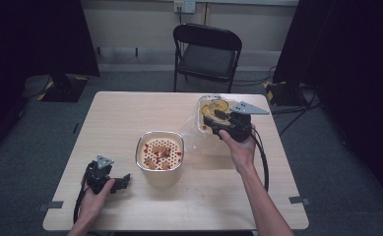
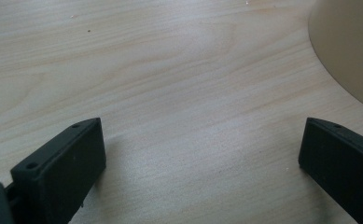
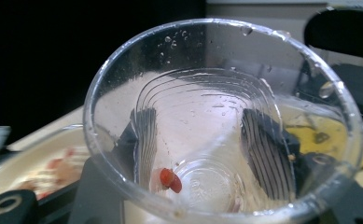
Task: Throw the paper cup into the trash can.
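Note:
A clear plastic cup (image 3: 207, 107) sits between the jaws of my right gripper (image 3: 202, 135), tipped on its side. One small red piece (image 3: 171, 179) clings near the cup's bottom. In the high view the right gripper (image 1: 214, 124) holds the cup (image 1: 193, 138) above the table, between a cream bowl (image 1: 140, 147) and a clear container (image 1: 201, 118). The bowl has a perforated insert carrying red and pale food pieces. My left gripper (image 1: 121, 180) rests open on the table left of the bowl, and its jaws (image 2: 202, 135) have only bare wood between them.
The clear container holds yellow pieces (image 3: 331, 135) and stands at the table's back right. The bowl's side (image 2: 352, 46) is close to the left gripper. A black folding chair (image 1: 206, 51) stands behind the table. Dark curtains flank the room.

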Action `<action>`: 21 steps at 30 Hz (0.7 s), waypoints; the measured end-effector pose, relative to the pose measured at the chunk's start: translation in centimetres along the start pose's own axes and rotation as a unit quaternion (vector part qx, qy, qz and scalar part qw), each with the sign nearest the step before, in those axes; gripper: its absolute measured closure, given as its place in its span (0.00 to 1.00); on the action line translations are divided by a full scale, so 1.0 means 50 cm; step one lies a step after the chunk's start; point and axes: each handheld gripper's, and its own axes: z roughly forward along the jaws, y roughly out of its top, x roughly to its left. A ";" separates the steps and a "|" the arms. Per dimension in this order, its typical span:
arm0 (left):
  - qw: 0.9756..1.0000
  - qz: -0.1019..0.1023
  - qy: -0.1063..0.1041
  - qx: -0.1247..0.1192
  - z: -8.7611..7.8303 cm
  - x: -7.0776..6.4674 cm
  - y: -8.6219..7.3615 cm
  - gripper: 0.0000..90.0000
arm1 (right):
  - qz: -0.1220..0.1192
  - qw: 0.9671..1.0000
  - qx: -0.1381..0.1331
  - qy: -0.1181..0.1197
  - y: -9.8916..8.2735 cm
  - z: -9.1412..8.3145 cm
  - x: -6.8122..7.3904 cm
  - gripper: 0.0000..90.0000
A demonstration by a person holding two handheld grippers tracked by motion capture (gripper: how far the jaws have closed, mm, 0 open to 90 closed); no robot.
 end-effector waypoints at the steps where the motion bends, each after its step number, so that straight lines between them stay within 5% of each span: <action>1: 1.000 0.001 0.000 0.000 0.000 0.000 0.000 0.00 | 0.003 1.000 0.003 -0.007 -0.003 0.009 -0.010 0.51; 6: 1.000 0.001 0.001 0.000 0.000 0.000 0.000 0.00 | 0.003 0.999 0.020 -0.032 -0.006 0.041 -0.042 0.35; 13: 1.000 0.000 0.000 0.000 0.000 0.000 0.000 0.00 | 0.005 0.999 0.023 -0.042 0.010 0.055 -0.049 0.23; 21: 1.000 0.000 0.000 0.000 0.000 0.000 0.000 0.00 | 0.014 0.999 0.007 -0.041 0.010 0.021 -0.046 0.16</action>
